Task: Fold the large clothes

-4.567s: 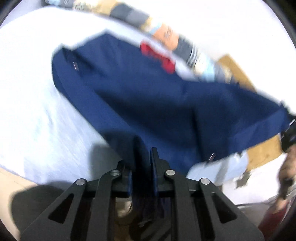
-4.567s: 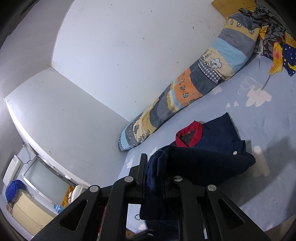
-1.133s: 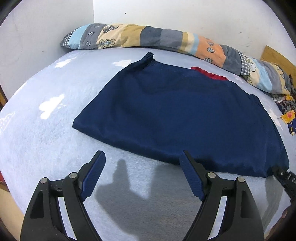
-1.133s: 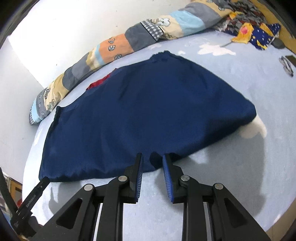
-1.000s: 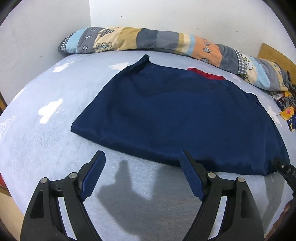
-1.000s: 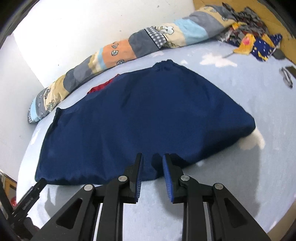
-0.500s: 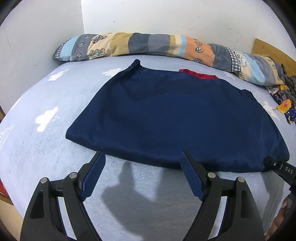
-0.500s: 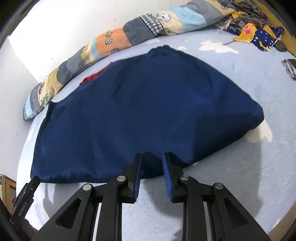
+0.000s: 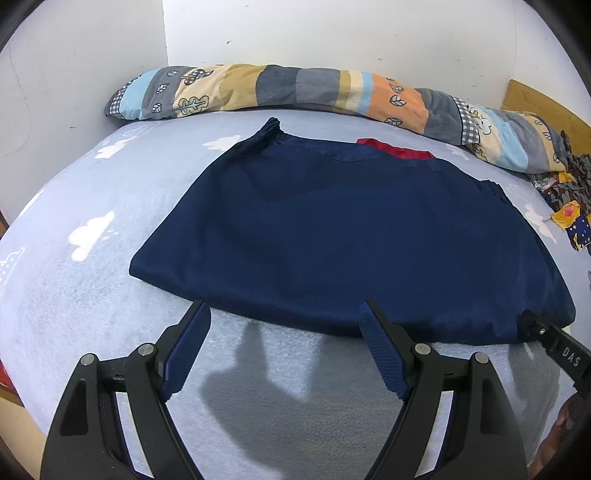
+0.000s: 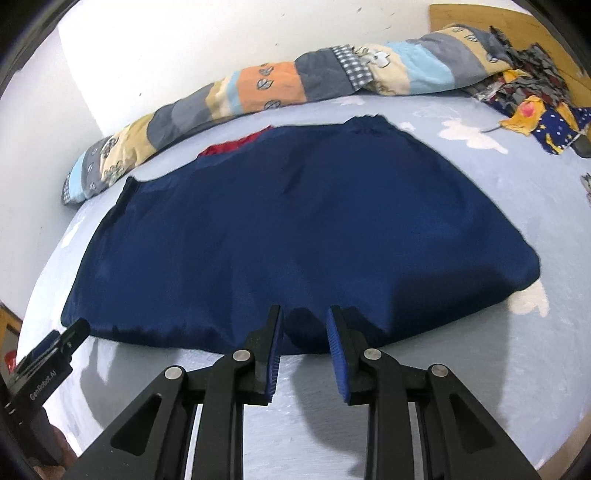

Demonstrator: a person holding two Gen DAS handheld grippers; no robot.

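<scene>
Left wrist view: the left claw (image 9: 284, 314) stands wide open and holds nothing, its tips at the near hem of the navy garment (image 9: 351, 236), which lies spread flat on the bed (image 9: 74, 280). A red collar (image 9: 395, 149) shows at the far edge, near the striped bolster (image 9: 295, 90) along the wall. Bare sheet lies left of the garment and in front of it. At lower right the tip of the right claw (image 9: 532, 321) reaches the hem's right corner.

Right wrist view: the right claw (image 10: 304, 314) is narrowly parted, empty, its pads (image 10: 275, 350) just over the hem. Only here the garment's rounded right corner shows, with open sheet beyond, and loose clothes (image 10: 535, 107) at the headboard (image 10: 480, 13).
</scene>
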